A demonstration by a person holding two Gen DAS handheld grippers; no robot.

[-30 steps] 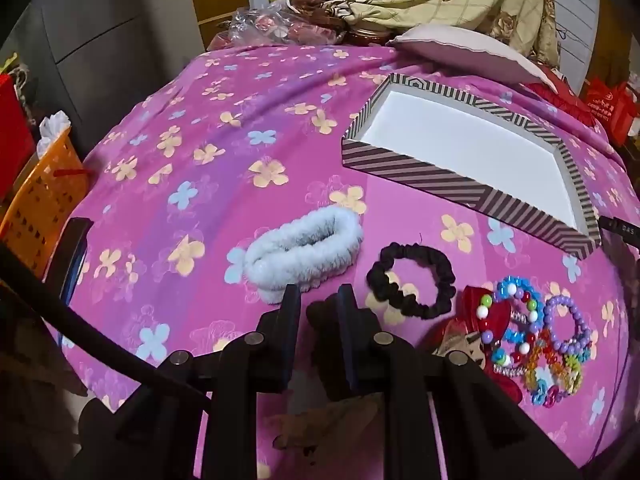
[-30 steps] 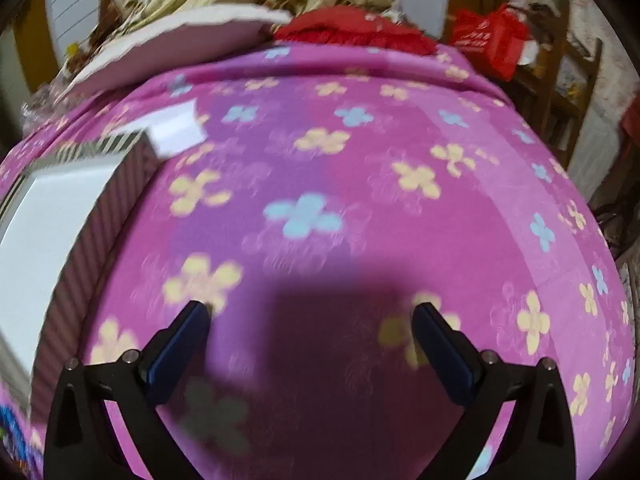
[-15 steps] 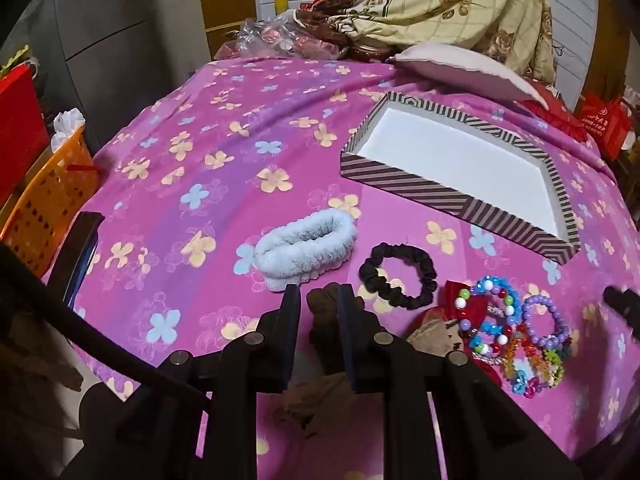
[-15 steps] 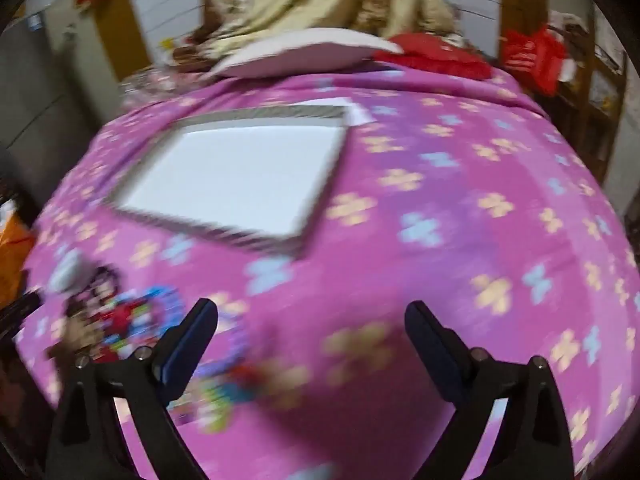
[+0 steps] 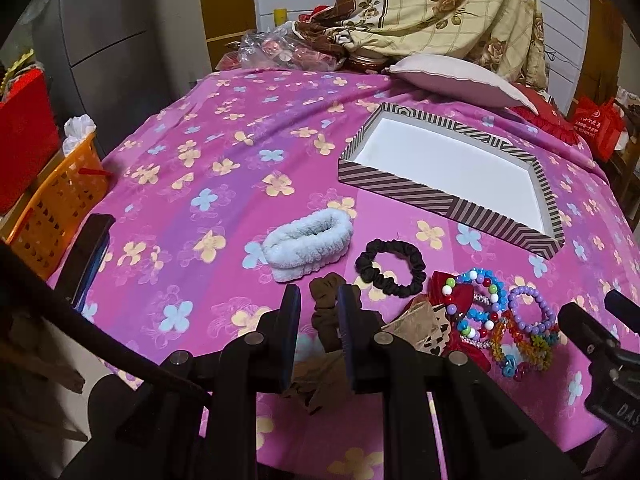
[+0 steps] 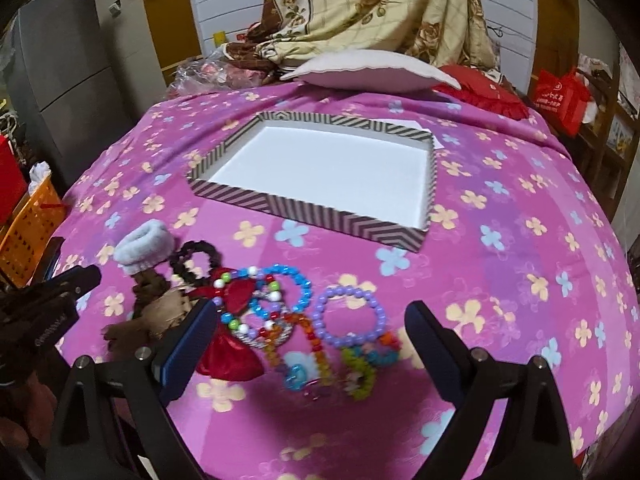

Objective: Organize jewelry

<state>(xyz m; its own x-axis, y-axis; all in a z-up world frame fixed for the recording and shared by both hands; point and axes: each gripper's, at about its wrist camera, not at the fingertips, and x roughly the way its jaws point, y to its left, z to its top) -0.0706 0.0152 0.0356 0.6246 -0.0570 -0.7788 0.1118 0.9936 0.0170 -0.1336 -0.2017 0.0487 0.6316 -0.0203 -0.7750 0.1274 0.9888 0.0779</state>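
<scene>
Between the left gripper's (image 5: 319,312) pads — a brown scrunchie (image 5: 325,304).

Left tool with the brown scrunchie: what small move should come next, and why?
Probably carry the brown scrunchie, pinched in the left tool, up and across to the striped tray and release it there. The tray's white floor is bare, while the other pieces lie on the bedspread. The right tool is open over the bracelets.
</scene>
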